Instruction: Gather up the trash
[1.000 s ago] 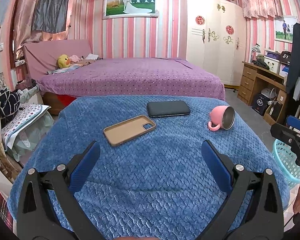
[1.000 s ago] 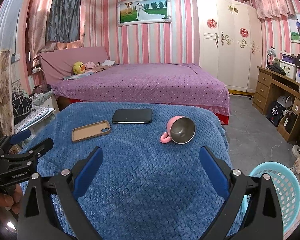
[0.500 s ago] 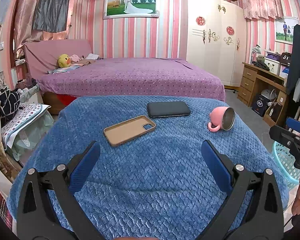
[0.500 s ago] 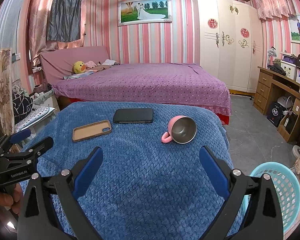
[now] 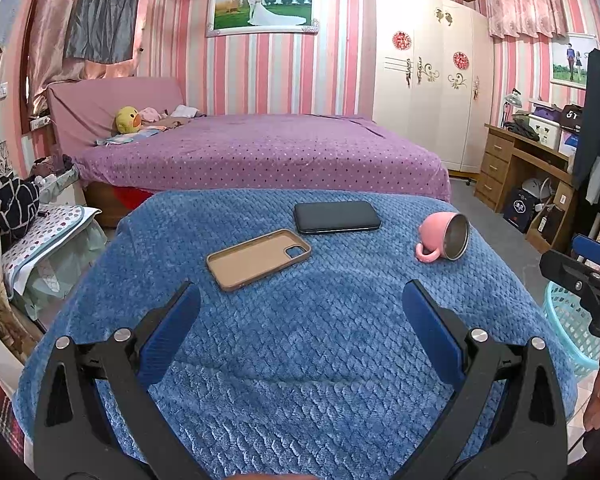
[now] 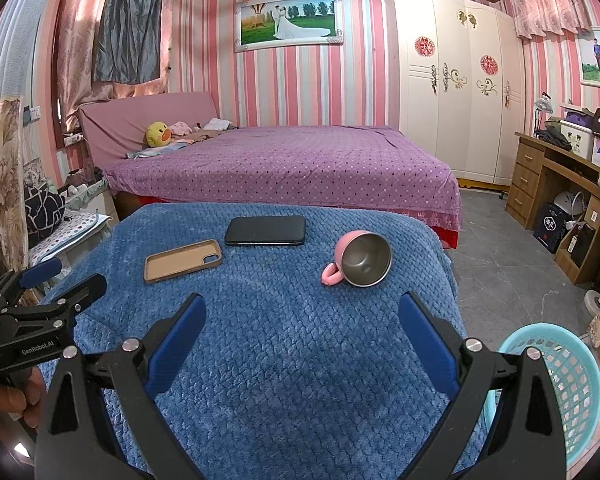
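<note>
Left tool (image 5: 300,304) hovers level above the bench's (image 5: 300,340) near edge, jaws spread wide, holding nothing. Toward the far edge lie a tan case (image 5: 258,258), black phone (image 5: 336,217), tipped pink cup (image 6: 360,258). Right tool (image 6: 300,316) likewise gapes empty beside the blue basket (image 6: 572,376).

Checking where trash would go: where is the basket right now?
The turquoise basket stands on the floor off the right edge of the blue blanket, at lower right in the right wrist view, behind the right gripper.

Pink cup (image 6: 358,258), tan case (image 6: 183,260), blue waffle-textured blanket (image 6: 300,360).
</note>
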